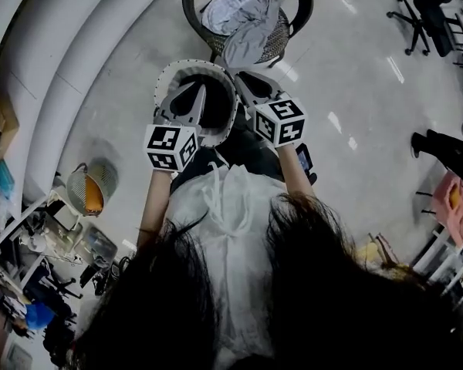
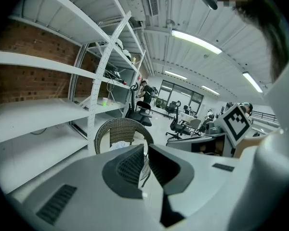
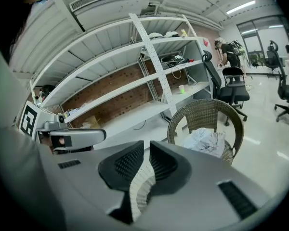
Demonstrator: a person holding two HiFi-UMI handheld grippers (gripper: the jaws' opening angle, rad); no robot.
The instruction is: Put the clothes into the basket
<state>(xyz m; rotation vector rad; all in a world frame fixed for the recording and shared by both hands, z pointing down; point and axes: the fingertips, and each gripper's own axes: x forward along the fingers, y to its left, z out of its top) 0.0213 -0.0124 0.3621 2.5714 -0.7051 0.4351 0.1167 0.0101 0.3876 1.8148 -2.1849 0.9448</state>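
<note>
**Open floor (image 1: 347, 83) to the right, shelves (image 1: 54, 60) close on the left**

The basket (image 1: 193, 65) is held up right in front of the person. It sits between them and the wicker chair (image 1: 302, 10), so a reach straight ahead has to go over or round its rim. Bare floor lies between basket and chair. The chair's seat is heaped with clothes (image 1: 243, 21) under a curved back, and its front is open. The white shelves run along the left side. On the right there is plenty of room, and the office chairs (image 1: 424, 18), another person (image 1: 447, 149) and a pink stool (image 1: 457, 203) all stand well apart.
</note>
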